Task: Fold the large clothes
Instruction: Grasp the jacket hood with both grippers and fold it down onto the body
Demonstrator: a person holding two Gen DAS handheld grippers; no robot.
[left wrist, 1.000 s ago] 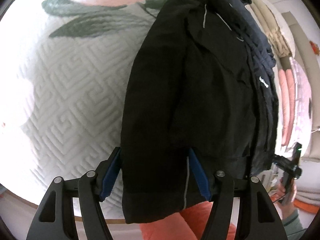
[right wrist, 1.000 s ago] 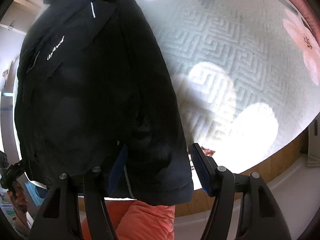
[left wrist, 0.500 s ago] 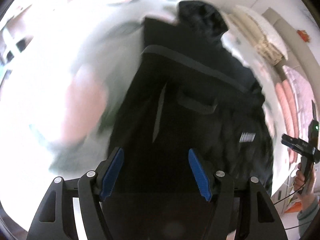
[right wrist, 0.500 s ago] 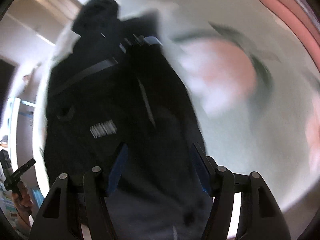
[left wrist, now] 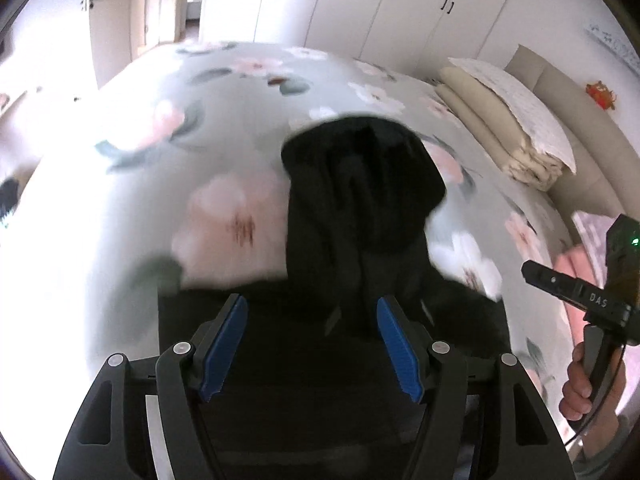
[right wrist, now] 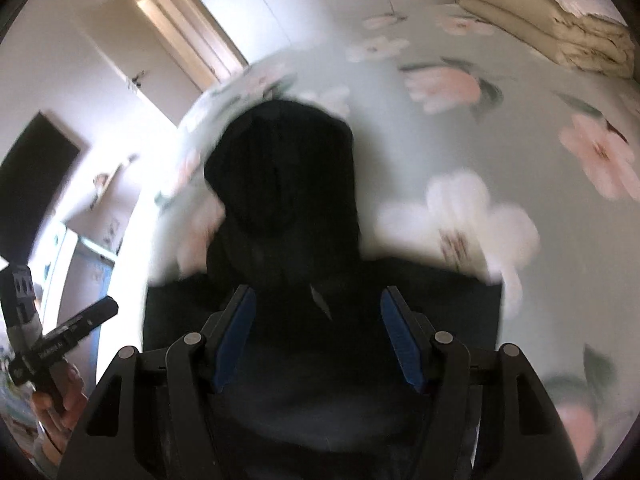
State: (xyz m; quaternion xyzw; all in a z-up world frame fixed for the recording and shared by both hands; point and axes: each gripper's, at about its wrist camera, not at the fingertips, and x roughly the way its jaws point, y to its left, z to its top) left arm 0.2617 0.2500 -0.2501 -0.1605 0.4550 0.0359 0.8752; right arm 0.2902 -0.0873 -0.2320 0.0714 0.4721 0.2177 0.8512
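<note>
Black jacket (left wrist: 352, 208) fabric fills the space straight ahead of both my tools, lying on the bed (left wrist: 120, 208) with its long axis running away from me: hood (right wrist: 280, 168) at the far end, the broad body spreading sideways just beyond my fingertips and passing under them. My left tool (left wrist: 312, 340) has its blue pads standing apart with dark cloth between and beneath them; whether any fold is actually pinched I cannot tell, since the gap looks wide and the cloth is featureless there. My right tool (right wrist: 318, 340) reads the same way, pads spread, jacket between and below.

Both tools sit at the near edge of the garment, side by side, neither clearly nearer the hood. I judge the coming move turns on that axis: carrying the near edge forward along it toward the hood would halve the length.

Around the jacket the flowered bedspread is bare. A stack of folded beige bedding (left wrist: 508, 128) lies well apart at the head of the bed, and white wardrobe doors (left wrist: 400, 4) stand beyond.
</note>
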